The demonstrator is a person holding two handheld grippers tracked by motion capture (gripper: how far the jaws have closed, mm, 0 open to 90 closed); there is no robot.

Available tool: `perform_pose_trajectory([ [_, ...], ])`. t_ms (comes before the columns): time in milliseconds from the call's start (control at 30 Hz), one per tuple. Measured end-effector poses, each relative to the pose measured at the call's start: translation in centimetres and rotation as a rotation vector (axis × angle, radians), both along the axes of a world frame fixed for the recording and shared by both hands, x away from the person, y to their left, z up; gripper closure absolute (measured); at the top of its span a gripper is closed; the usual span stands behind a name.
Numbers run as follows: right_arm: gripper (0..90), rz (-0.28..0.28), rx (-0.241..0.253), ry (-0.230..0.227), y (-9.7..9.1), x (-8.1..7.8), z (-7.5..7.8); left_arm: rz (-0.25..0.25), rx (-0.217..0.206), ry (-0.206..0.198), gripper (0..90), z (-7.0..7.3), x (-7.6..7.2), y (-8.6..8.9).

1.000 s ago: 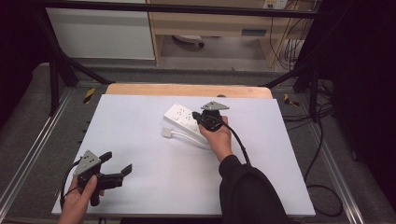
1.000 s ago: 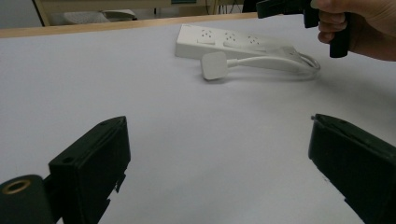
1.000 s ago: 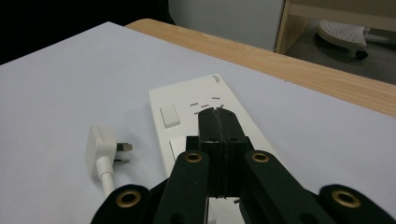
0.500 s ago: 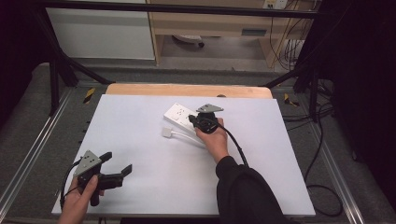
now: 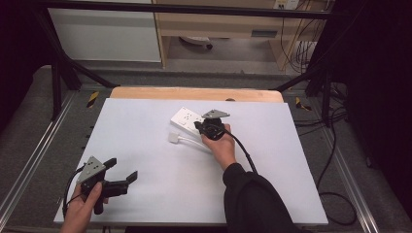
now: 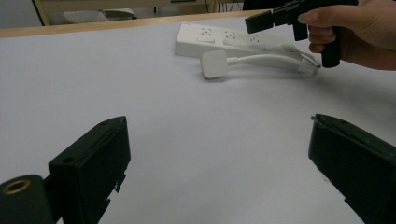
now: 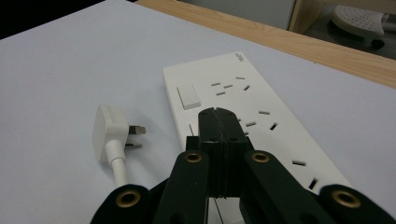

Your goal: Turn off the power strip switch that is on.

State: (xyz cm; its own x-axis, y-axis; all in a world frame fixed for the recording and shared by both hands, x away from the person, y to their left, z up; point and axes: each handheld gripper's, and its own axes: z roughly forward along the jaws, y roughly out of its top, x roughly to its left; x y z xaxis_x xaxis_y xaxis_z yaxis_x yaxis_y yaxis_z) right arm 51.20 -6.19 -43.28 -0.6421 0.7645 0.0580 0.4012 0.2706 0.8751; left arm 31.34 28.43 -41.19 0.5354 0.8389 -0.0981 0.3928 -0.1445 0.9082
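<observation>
A white power strip (image 5: 186, 117) lies flat at the middle back of the white table, with a rocker switch (image 7: 188, 96) at its end. Its white plug (image 5: 173, 138) lies on its side just in front, prongs bare, on a white cable (image 6: 266, 59). My right gripper (image 5: 197, 126) is shut with nothing between its jaws. Its tip (image 7: 218, 122) hangs just over the strip behind the switch, and I cannot tell whether it touches. Near the front left corner my left gripper (image 5: 121, 169) is held open and empty, pointing at the strip (image 6: 219, 39) and plug (image 6: 214, 64).
The white table top (image 5: 145, 145) ends in a wooden strip (image 5: 194, 93) along the back. Metal rails (image 5: 29, 160) run along both sides, and black cables (image 5: 335, 194) lie on the floor at the right. A sleeved forearm (image 5: 252, 199) crosses the front middle.
My right gripper has shifted slightly left and nearer over the power strip, still shut. The left gripper has stayed where it was.
</observation>
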Motion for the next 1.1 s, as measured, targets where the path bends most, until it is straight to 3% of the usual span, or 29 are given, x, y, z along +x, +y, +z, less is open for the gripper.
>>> perform_pose_trajectory([
  [600, 90.0, 0.000, -0.024, 0.007, 2.4, 0.5, 0.0, -0.003, 0.001, -0.002, 5.6, 0.0, 0.0, 0.1],
  [867, 90.0, -0.055, -0.023, 0.024, 3.0, 0.7, -0.3, -0.004, -0.001, -0.001, 5.6, 0.0, 0.0, 0.0],
  [1100, 90.0, -0.065, -0.034, 0.038, 3.2, 0.9, -0.2, -0.005, 0.000, -0.001, 5.6, 0.0, 0.0, 0.0],
])
